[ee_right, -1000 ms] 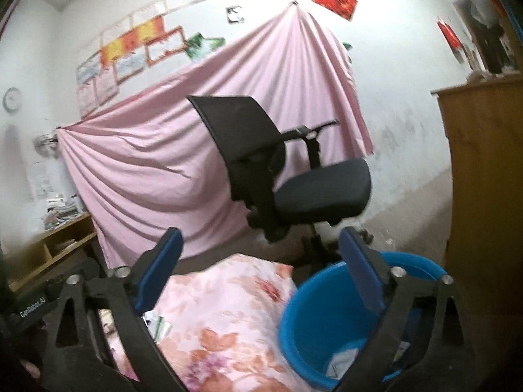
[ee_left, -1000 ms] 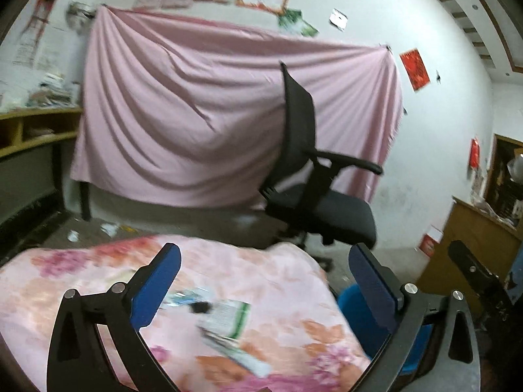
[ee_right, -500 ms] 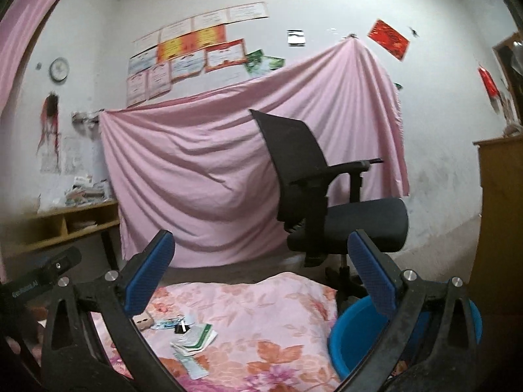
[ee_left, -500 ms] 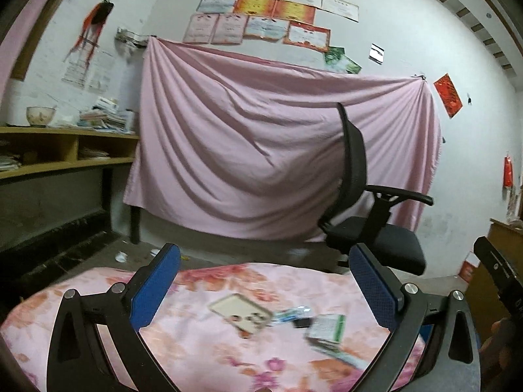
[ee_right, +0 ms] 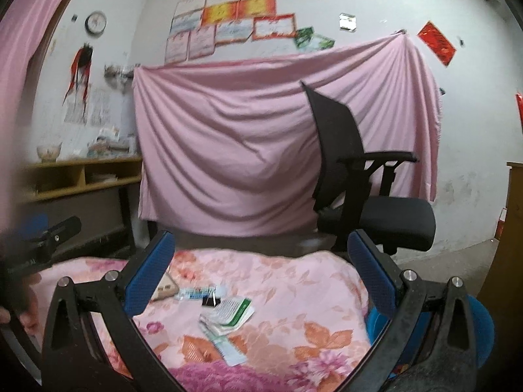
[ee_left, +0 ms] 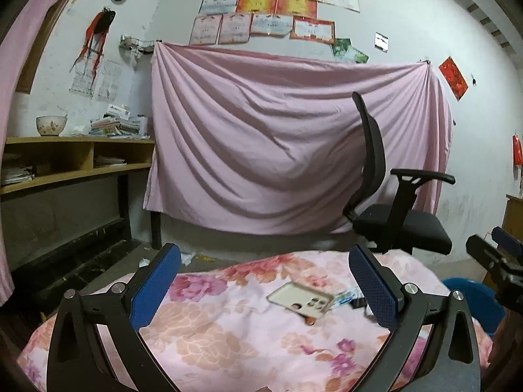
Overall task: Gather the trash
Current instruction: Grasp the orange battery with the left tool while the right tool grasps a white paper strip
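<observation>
A crumpled white-and-green paper packet (ee_right: 230, 313) lies on the pink floral quilt (ee_right: 294, 281), a small black binder clip (ee_right: 209, 301) and a blue-printed clear wrapper (ee_right: 199, 293) just beyond it, and a flat beige rectangular card with rounded corners (ee_left: 299, 300) to their left. My right gripper (ee_right: 261, 281) hangs over the packet with its blue-padded jaws spread wide and nothing between them; my left gripper (ee_left: 263, 285), equally wide and empty, hovers above the quilt with the beige card between its fingers in view. The round blue plastic tub (ee_right: 479, 320) sits off the quilt's right edge, close to the right gripper, so I judge that hand best placed for the first pick. I would bring it straight down over the packet, fingers astride its narrower side, and press lightly into the soft quilt before closing, since thin paper may slip or drag bedding up with it. The clip, touching or nearly touching the wrapper, could come along unasked. Behind stand a black mesh office chair (ee_right: 359, 196) and a draped pink sheet (ee_left: 278, 147).
</observation>
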Demonstrator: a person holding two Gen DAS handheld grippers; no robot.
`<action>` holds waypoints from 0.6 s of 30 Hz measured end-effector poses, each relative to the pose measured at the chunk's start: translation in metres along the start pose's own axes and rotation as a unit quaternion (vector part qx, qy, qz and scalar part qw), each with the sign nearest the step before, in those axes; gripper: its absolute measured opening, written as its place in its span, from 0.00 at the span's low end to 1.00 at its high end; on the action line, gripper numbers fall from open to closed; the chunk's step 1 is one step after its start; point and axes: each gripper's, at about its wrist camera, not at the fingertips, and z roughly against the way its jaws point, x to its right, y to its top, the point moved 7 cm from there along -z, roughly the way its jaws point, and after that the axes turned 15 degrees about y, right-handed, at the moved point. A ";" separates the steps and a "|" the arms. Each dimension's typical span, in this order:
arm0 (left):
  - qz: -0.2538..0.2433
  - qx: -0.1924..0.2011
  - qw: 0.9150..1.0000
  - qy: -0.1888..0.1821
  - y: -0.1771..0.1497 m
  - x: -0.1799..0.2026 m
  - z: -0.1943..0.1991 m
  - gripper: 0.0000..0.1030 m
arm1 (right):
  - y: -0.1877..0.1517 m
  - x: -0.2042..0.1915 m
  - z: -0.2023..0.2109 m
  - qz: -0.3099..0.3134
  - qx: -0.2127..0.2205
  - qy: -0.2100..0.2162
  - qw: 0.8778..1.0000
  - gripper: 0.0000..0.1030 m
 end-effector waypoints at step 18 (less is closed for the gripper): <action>-0.041 -0.201 0.977 -0.059 -0.055 0.019 -0.063 0.97 | -0.065 0.021 -0.051 -0.075 -0.212 0.002 0.974 1.00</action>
